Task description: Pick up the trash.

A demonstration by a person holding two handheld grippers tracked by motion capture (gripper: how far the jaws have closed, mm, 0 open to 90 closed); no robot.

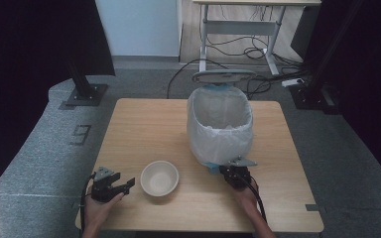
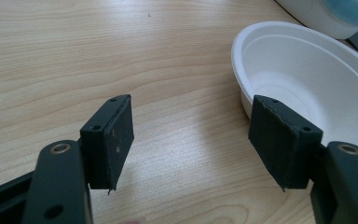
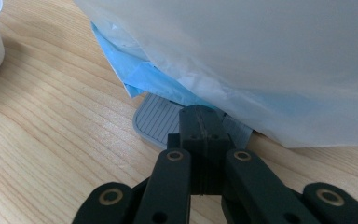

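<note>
With its jaws closed and empty, the right gripper (image 3: 200, 133) is pressing the bin (image 1: 220, 124) pedal (image 3: 156, 122), risking slipping off, while the open left gripper (image 2: 191, 142) is waiting beside the bowl (image 1: 159, 179).

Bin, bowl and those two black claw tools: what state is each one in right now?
Bin: upright, lid raised, lined with a white bag.
Pedal: right gripper's closed tips resting over it.
Bowl: upright, empty.
Left gripper: open, holding nothing, beside the bowl.
Right gripper: shut, holding nothing.
</note>
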